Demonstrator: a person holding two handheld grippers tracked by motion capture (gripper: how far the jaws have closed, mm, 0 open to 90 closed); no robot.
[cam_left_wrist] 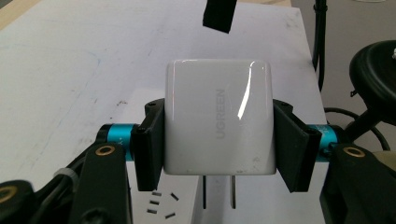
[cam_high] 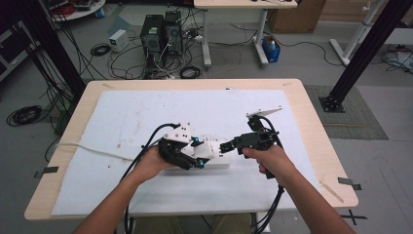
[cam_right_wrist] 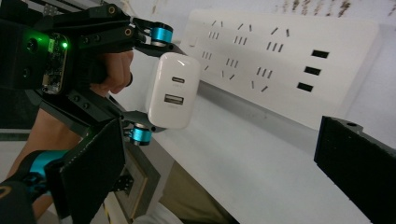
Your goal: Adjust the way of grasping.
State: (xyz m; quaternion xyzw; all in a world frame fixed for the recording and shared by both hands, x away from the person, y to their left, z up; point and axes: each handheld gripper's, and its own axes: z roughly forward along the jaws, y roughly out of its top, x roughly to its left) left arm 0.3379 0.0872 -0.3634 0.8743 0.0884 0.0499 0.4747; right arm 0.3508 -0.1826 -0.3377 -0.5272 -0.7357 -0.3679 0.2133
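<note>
My left gripper point(cam_left_wrist: 218, 114) is shut on a white UGREEN charger point(cam_left_wrist: 218, 116), one black jaw on each of its sides. The charger's two metal prongs point down over a white power strip point(cam_left_wrist: 159, 200), a little above its sockets. In the high view the left gripper point(cam_high: 195, 152) holds the charger point(cam_high: 203, 149) over the strip point(cam_high: 220, 161) at the mat's front middle. My right gripper point(cam_high: 227, 146) points left at the strip's right end. Its jaws point(cam_right_wrist: 219, 135) stand wide open, with the strip point(cam_right_wrist: 280, 60) and the charger point(cam_right_wrist: 173, 91) ahead of them.
A white mat point(cam_high: 146, 117) covers most of the wooden table point(cam_high: 78, 112). The strip's white cord point(cam_high: 87, 148) runs off to the left edge. Black gripper cables trail over the front edge. Computers and cable tangles sit on the floor beyond the table.
</note>
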